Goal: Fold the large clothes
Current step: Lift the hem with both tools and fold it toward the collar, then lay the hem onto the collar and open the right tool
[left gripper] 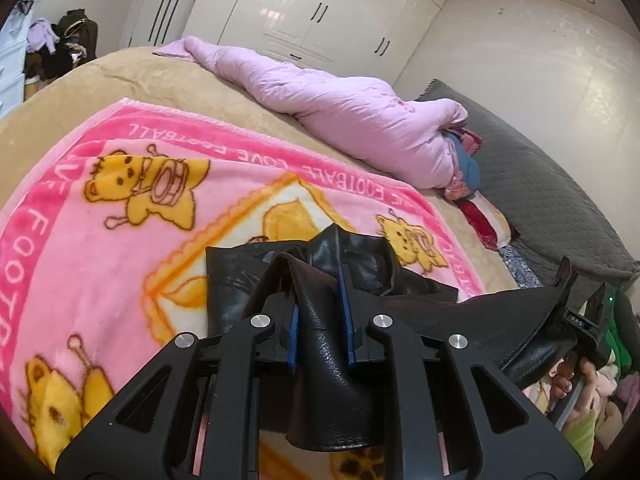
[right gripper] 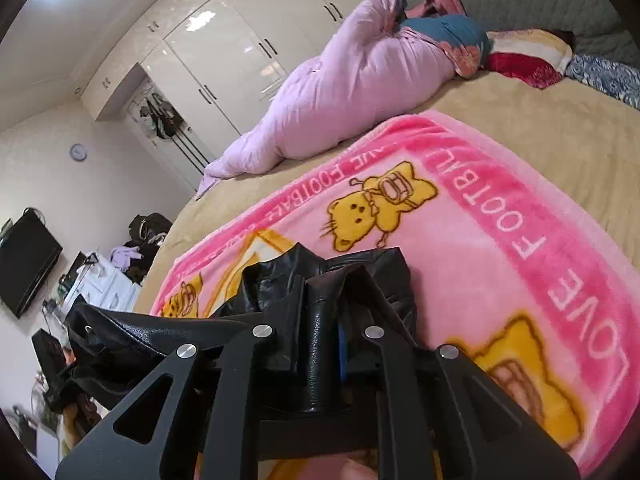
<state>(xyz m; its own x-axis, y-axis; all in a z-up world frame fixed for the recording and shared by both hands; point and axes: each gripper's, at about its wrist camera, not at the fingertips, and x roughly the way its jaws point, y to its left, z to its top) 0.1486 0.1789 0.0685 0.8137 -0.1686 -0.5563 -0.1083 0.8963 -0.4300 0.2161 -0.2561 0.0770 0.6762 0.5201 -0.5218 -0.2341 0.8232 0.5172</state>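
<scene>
A black leather garment (left gripper: pixel 324 344) hangs between both grippers above a pink cartoon blanket (left gripper: pixel 100 248) on the bed. My left gripper (left gripper: pixel 316 276) is shut on a thick fold of the leather, which bunches between its blue-padded fingers. My right gripper (right gripper: pixel 334 280) is shut on another fold of the same garment (right gripper: pixel 320 356). The leather stretches sideways from one gripper to the other; the right gripper shows at the right edge of the left wrist view (left gripper: pixel 580 316). The rest of the garment droops onto the blanket (right gripper: pixel 500 240).
A rolled lilac duvet (left gripper: pixel 344 108) lies across the tan bed sheet (left gripper: pixel 120 76), with pillows (right gripper: pixel 528 56) and a grey headboard (left gripper: pixel 552 196) beyond. White wardrobes (right gripper: pixel 224 56) stand behind. A cluttered white dresser (right gripper: pixel 104 284) and wall TV (right gripper: pixel 24 264) are left.
</scene>
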